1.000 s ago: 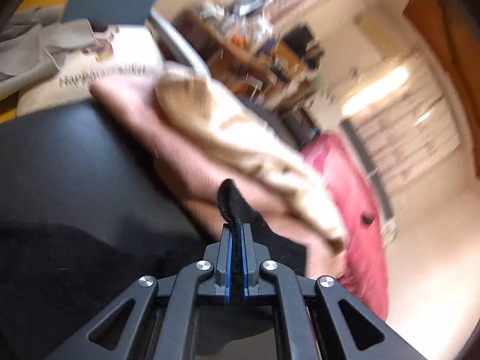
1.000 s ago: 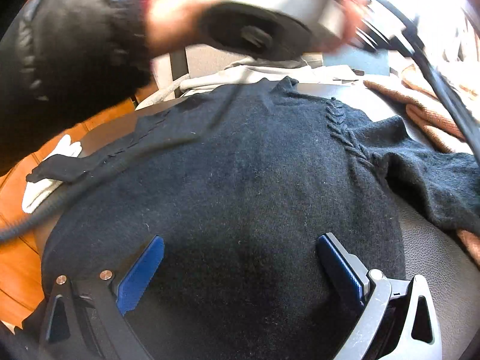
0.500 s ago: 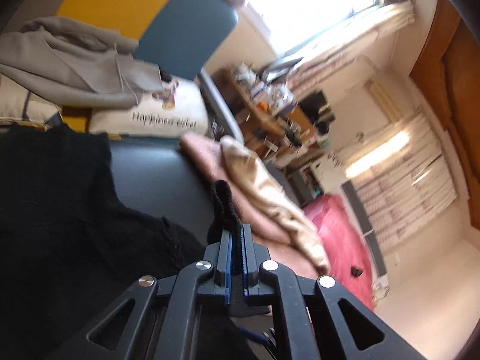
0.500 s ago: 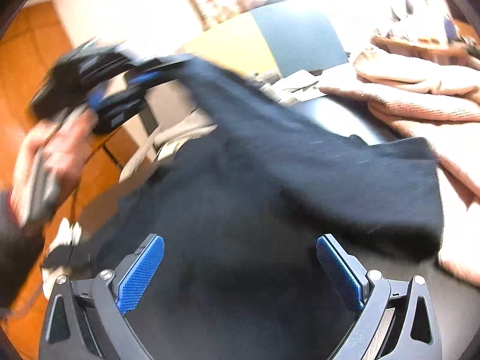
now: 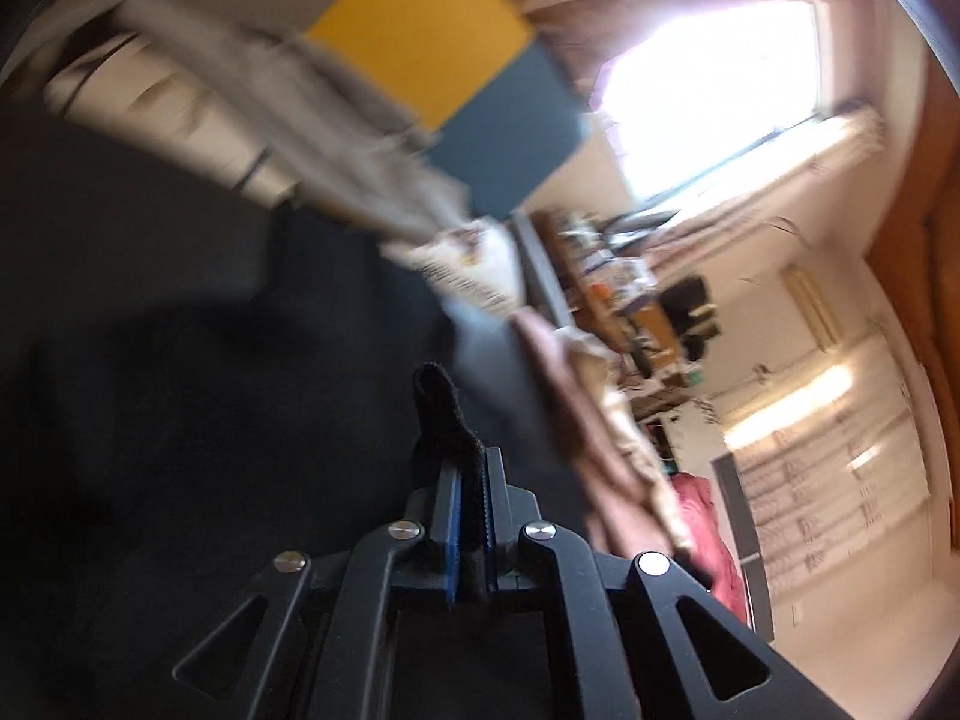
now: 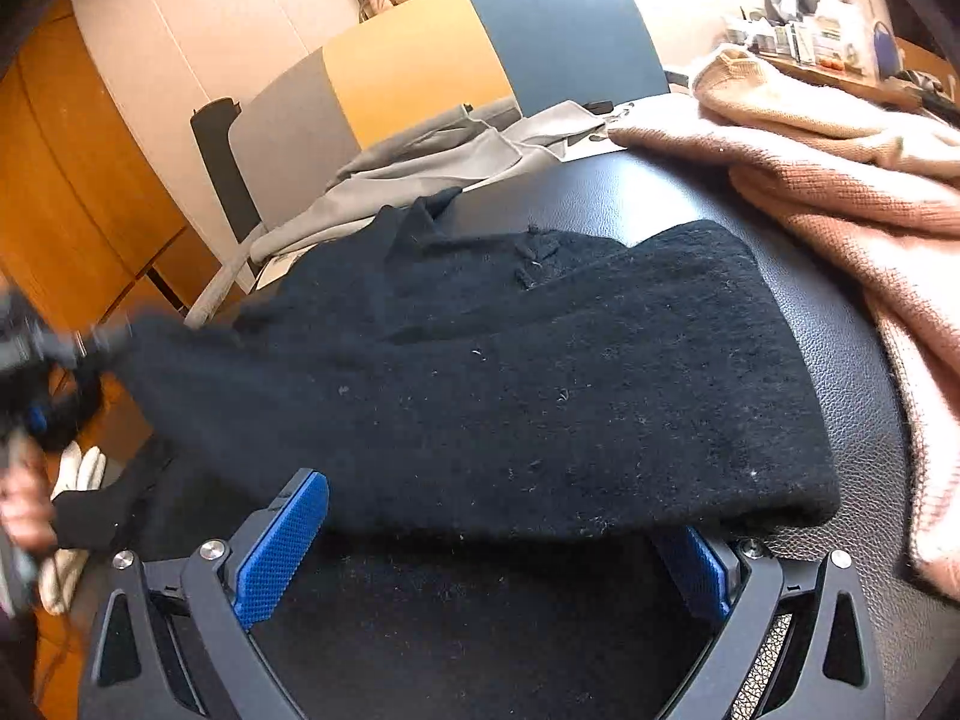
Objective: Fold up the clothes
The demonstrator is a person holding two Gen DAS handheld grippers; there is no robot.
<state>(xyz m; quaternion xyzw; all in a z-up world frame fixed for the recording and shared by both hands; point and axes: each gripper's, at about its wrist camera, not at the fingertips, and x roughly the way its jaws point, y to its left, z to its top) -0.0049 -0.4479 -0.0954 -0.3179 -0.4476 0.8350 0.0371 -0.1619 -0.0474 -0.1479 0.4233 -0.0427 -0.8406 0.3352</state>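
Note:
A black knit sweater (image 6: 510, 372) lies on a black leather seat (image 6: 840, 324), its right sleeve folded across the body. My right gripper (image 6: 486, 516) stands open low over the sweater's lower part, its blue pads (image 6: 282, 540) wide apart, the right one partly hidden under the fold. My left gripper (image 5: 471, 480) is shut on the black cuff (image 5: 441, 414), which sticks up between its fingers. In the right wrist view that left gripper (image 6: 36, 360) is a blur at the far left, pulling the sleeve tight. The sweater (image 5: 180, 420) fills the dark left of the left wrist view.
A pink knit garment (image 6: 852, 192) with a beige one (image 6: 780, 102) on top lies at the seat's right. A grey garment (image 6: 432, 162) is draped behind, against a grey, yellow and blue backrest (image 6: 420, 60). White gloves (image 6: 72, 480) lie on the orange floor at left.
The left gripper has carried the cuff across the sweater to the left side, and the sleeve now lies folded over the body. The right gripper stays open and low.

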